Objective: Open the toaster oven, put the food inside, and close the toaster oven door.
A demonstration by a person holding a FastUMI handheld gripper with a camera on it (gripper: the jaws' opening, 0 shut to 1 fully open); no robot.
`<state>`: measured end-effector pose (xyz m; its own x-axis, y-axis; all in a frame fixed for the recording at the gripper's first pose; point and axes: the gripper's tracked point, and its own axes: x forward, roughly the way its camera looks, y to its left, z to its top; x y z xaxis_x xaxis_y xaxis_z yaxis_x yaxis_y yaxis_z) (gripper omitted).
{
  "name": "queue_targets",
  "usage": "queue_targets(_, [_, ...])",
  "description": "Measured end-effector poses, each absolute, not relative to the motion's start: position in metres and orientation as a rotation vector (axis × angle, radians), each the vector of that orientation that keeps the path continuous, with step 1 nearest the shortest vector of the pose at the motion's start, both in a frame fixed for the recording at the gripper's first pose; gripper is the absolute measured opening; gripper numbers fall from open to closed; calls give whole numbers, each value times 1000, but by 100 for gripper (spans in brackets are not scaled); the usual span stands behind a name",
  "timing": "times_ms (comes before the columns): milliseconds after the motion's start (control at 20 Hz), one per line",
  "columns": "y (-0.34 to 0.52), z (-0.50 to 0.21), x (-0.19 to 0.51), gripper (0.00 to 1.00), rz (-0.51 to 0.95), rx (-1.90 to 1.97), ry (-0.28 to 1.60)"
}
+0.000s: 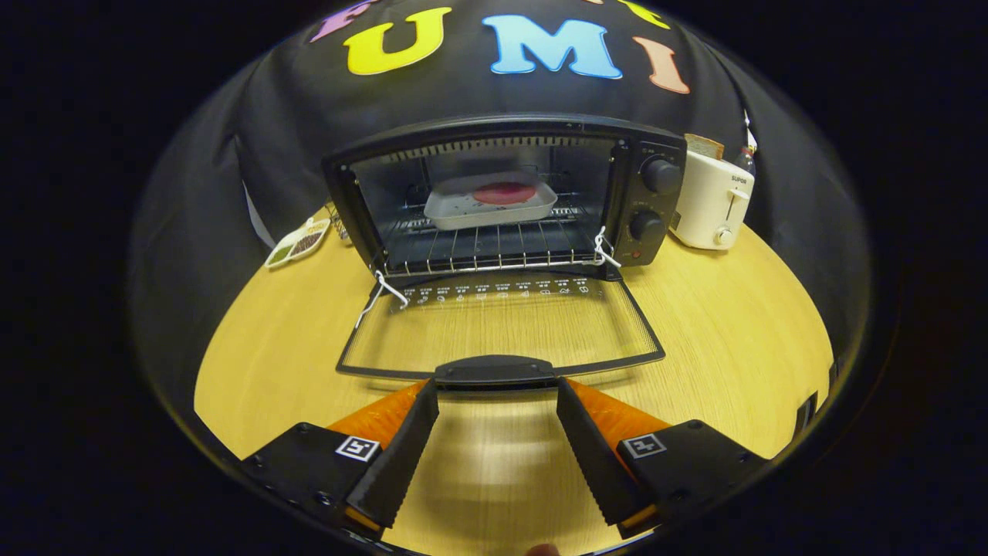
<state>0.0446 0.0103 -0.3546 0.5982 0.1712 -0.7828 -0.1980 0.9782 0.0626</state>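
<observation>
- My hand-held gripper (pixel 498 398) is spread wide, holding nothing, fingertips just short of the door handle (pixel 495 371).
- Toaster oven (pixel 505 193) door (pixel 502 324) lies flat on the table (pixel 733 324).
- Food (pixel 505 192) in tray (pixel 455 212) sits inside, beyond the handle.

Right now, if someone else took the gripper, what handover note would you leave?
Gripper: jaws open, empty, tips at either end of the door handle, not clamped on it.
Toaster oven: on the wooden table, its glass door folded fully down toward the gripper.
Food: a reddish piece on a pale tray, sitting on the rack inside the oven.
Done: door opened, food inside.
Left: lift the door by its handle and shut it.
Beside the oven: a white toaster by its knobs, a small dish on the other side.
</observation>
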Motion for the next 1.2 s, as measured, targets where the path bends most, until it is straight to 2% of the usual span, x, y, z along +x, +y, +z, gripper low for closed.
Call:
queue_targets(250, [5, -376, 31, 99, 207, -124, 986])
queue_targets(650, [12, -388, 46, 99, 185, -59, 1040])
queue_targets(1200, [10, -379, 45, 98, 176, -120, 967])
